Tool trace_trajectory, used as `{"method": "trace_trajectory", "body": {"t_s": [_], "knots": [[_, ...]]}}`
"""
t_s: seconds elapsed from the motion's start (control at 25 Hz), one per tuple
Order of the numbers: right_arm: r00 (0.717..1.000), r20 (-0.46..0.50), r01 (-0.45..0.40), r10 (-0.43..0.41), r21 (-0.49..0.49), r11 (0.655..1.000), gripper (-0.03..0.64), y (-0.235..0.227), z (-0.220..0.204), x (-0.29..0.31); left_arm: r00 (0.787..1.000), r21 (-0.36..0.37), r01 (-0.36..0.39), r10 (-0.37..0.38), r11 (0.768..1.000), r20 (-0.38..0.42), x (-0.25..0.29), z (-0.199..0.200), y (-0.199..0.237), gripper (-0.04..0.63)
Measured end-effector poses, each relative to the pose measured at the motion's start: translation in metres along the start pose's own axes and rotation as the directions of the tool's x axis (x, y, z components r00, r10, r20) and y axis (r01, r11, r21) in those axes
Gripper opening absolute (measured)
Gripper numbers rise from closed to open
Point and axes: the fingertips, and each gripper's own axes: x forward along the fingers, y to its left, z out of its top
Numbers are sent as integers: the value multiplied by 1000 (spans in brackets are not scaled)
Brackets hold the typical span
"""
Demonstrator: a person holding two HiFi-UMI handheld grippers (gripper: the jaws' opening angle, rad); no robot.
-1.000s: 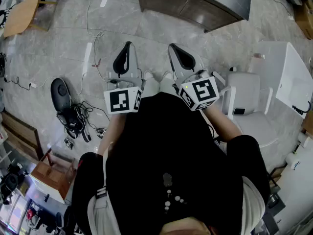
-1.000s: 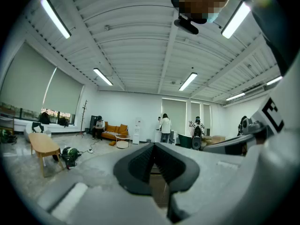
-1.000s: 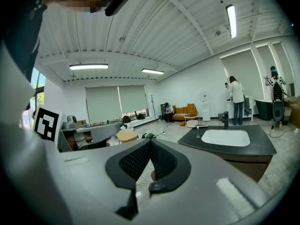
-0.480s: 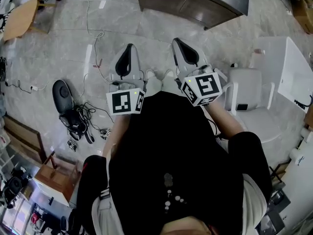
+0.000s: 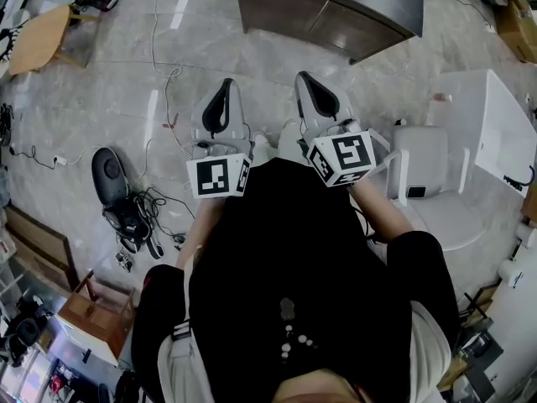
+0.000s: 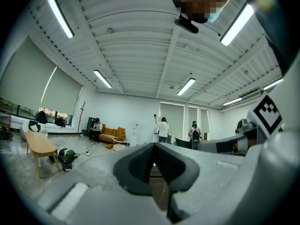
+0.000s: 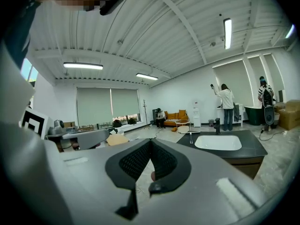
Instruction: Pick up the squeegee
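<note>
You hold two grippers: left gripper, right gripper. Around you: one sink counter, one white chair, one wooden table far left, one orange sofa, three people far off.

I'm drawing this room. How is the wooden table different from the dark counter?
The light wooden table stands on thin legs; the dark counter is a closed cabinet. The counter holds a white sink; the table has none. Both stand on the grey floor.

Bright ceiling strip lights, glare streaks on glossy floor, fisheye-bent edges, dark corners
</note>
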Motion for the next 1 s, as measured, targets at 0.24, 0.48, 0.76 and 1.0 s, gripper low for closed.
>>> {"method": "trace_trajectory", "body": {"t_s": [0.24, 0.48, 0.76, 1.0], "knots": [[999, 11, 35, -36, 32, 999, 2, -18, 6, 12, 1000, -10, -18, 18, 1000, 10, 14, 6, 14, 2], [1000, -6, 29, -29, 34, 999, 2, -32, 2, 38, 999, 2, -39, 39, 999, 11, 35, 5, 26, 2], [1000, -28, 9, -8, 42, 999, 2, -52, 8, 83, 999, 9, -49, 49, 999, 5, 79, 7, 40, 2], [999, -40, 6, -3, 60, 998, 2, -80, 12, 122, 999, 23, -49, 49, 999, -6, 123, 8, 48, 2]]}}
